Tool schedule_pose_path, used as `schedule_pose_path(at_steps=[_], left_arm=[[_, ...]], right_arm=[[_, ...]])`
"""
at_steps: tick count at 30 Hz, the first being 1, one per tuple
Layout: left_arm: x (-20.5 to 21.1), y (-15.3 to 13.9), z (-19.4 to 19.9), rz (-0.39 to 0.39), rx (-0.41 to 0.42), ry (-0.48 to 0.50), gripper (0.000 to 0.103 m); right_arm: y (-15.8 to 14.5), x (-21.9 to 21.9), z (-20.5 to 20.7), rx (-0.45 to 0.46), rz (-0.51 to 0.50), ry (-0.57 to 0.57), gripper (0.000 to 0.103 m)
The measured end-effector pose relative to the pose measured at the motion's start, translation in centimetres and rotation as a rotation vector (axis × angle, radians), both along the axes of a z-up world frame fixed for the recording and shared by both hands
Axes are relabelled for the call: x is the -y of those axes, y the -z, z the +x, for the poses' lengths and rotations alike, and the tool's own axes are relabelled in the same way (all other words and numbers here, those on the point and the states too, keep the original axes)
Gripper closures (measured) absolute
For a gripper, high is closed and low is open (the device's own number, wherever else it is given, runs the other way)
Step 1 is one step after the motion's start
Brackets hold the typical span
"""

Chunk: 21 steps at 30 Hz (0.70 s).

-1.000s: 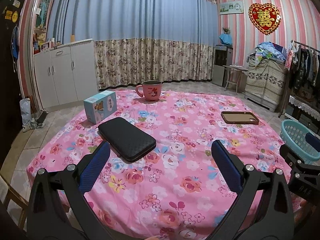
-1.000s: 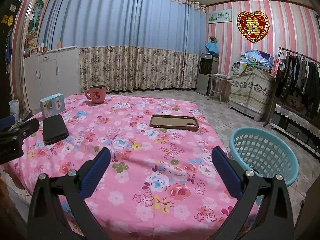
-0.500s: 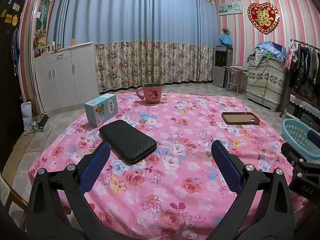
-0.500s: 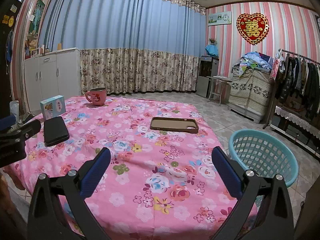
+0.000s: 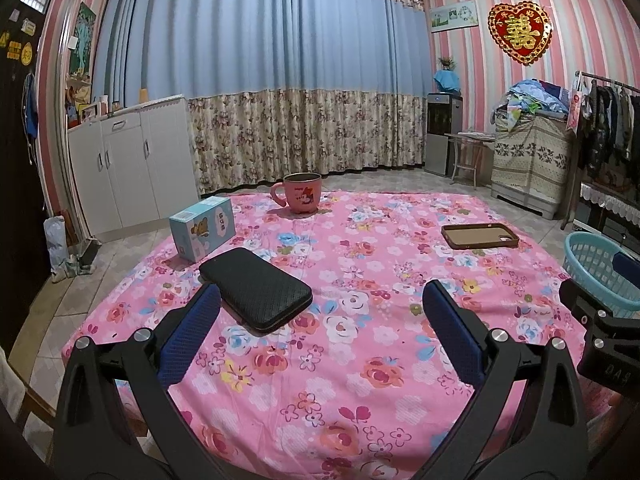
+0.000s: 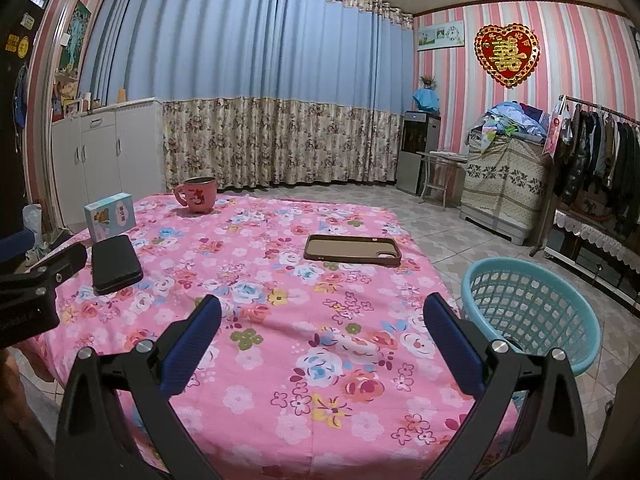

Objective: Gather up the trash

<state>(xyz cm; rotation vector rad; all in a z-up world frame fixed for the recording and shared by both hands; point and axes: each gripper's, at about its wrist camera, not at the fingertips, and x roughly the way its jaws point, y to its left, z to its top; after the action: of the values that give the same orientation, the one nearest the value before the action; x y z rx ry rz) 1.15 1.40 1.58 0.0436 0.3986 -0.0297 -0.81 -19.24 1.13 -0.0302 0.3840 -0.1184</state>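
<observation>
On the pink flowered tablecloth [image 5: 360, 360] lie a black textured case [image 5: 256, 292] [image 6: 115, 264], a light blue carton [image 5: 202, 227] [image 6: 110, 216], a pink mug [image 5: 299, 197] [image 6: 199, 194] and a brown phone case [image 5: 479, 235] [image 6: 352, 250]. A teal laundry basket [image 6: 532, 312] [image 5: 598, 272] stands on the floor at the table's right. My left gripper [image 5: 320, 332] hovers open over the near edge, its left finger beside the black case. My right gripper [image 6: 320, 336] is open too, empty, above the cloth just left of the basket.
White cabinets [image 5: 128, 160] line the left wall, blue and floral curtains [image 5: 280, 80] hang behind. A cloth-covered chest [image 6: 504, 184] piled with clothes, a clothes rack [image 6: 600, 152] and a small stool [image 6: 436, 176] stand on the right. Tiled floor surrounds the table.
Both grippers have risen and tilted up slightly, so the table sits a little lower in each view. Both stay open; nothing on the table has moved.
</observation>
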Motion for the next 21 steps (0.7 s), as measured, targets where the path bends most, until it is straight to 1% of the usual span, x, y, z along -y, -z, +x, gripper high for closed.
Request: schedule_pose_path(at_steps=[21], left_arm=[[0.14, -0.06, -0.14, 0.009, 0.002, 0.001, 0.005]], right_arm=[[0.01, 0.01, -0.01, 0.001, 0.0, 0.001, 0.004]])
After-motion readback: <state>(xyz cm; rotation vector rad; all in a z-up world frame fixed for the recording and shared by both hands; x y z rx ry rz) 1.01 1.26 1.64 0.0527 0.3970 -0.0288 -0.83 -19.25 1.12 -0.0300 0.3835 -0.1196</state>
